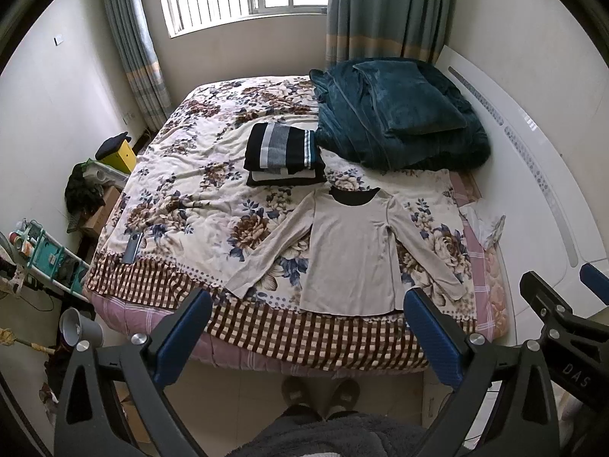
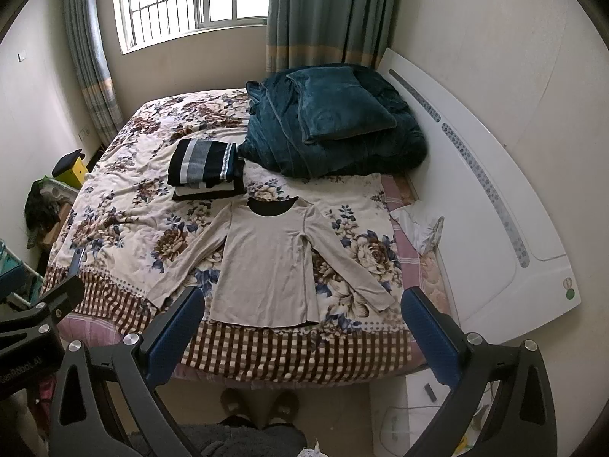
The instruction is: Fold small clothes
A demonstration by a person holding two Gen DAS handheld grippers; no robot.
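Note:
A beige long-sleeved shirt (image 1: 352, 251) with a black neckline lies flat on the flowered bedspread (image 1: 182, 190), sleeves spread to both sides, hem toward me. It also shows in the right wrist view (image 2: 266, 262). Behind it sits a stack of folded dark striped clothes (image 1: 283, 152), also in the right wrist view (image 2: 207, 169). My left gripper (image 1: 308, 312) is open and empty, held above the bed's near edge. My right gripper (image 2: 304, 312) is open and empty, also short of the shirt's hem. The right gripper's body shows at the left wrist view's right edge (image 1: 559, 327).
A heap of teal blankets (image 1: 399, 114) fills the bed's far right. A white headboard (image 1: 533, 175) runs along the right. A phone (image 1: 133, 247) lies near the bed's left front corner. Clutter and a rack (image 1: 45, 255) stand left. Slippered feet (image 1: 319, 392) stand on the floor.

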